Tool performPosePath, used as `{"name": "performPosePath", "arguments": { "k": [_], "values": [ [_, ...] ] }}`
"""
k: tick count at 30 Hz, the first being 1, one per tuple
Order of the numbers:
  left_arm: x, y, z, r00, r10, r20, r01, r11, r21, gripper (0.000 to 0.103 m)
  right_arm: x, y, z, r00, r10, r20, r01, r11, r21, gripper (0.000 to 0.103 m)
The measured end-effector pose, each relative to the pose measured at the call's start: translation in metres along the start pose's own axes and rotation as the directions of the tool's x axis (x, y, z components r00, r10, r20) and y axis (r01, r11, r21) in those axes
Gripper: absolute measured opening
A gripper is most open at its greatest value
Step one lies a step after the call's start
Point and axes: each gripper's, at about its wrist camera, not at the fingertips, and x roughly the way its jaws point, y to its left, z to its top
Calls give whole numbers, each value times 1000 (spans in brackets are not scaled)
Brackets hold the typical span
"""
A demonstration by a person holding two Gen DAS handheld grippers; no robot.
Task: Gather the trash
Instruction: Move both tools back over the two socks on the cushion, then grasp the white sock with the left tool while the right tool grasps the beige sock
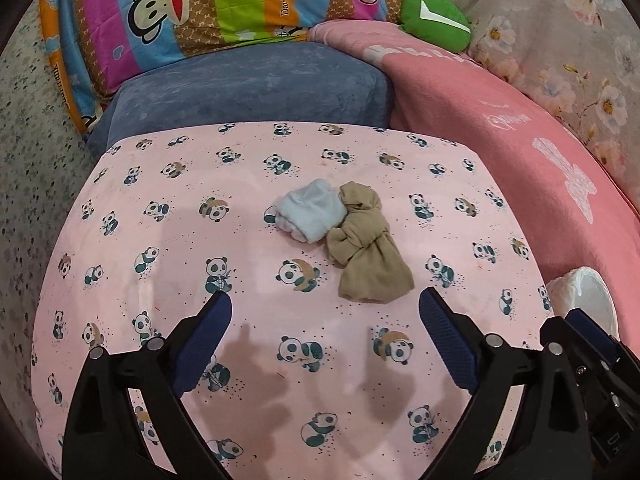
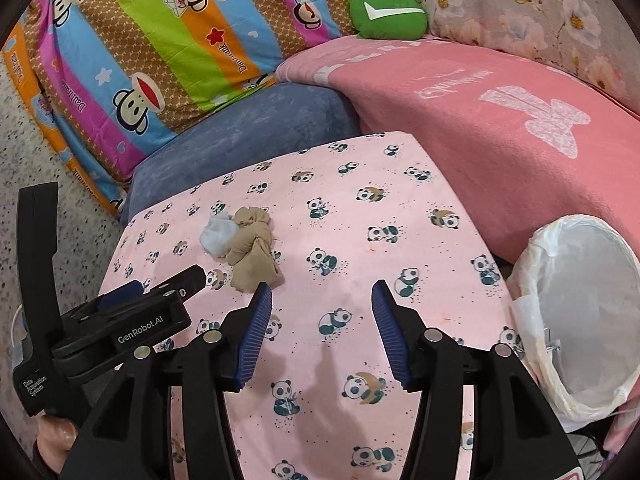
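Two crumpled pieces lie touching on the pink panda-print cloth [image 1: 160, 240]: a pale blue wad [image 1: 312, 212] [image 2: 218, 236] and a knotted tan stocking [image 1: 366, 252] [image 2: 254, 250]. My left gripper [image 1: 325, 304] hovers just short of them, open wide, nothing between its blue pads. In the right wrist view my right gripper [image 2: 322, 294] is open about halfway, empty, with the tan stocking just left of its left fingertip [image 2: 262, 300]. The left gripper's body [image 2: 132, 320] shows at the left of that view, held by a hand.
A bin lined with a white plastic bag [image 2: 576, 308] [image 1: 588, 296] stands at the right edge of the panda cloth. Behind are a blue cushion [image 1: 248, 84], a pink blanket [image 2: 480, 120], a striped monkey-print quilt [image 1: 180, 12] and a green plush [image 1: 436, 14].
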Motion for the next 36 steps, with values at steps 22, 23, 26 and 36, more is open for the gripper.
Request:
{"name": "performPosePath", "arguments": {
  "k": [22,23,26,36],
  "values": [
    [79,16,54,999,-20,-26,19,999,-28,89,132,46,26,985,102,-136,-105,994,-15,54],
    [81,17,54,999,-26,-29,25,999,-31,86,136,47,26,984,106,-143,-109,994,-14,54],
    [91,18,54,997,-52,-59,50,998,-33,69,146,49,28,980,118,-160,-122,992,-20,53],
    [82,23,42,994,-82,-74,79,996,-45,41,147,50,14,970,125,-210,-135,990,-36,12]
  ]
}}
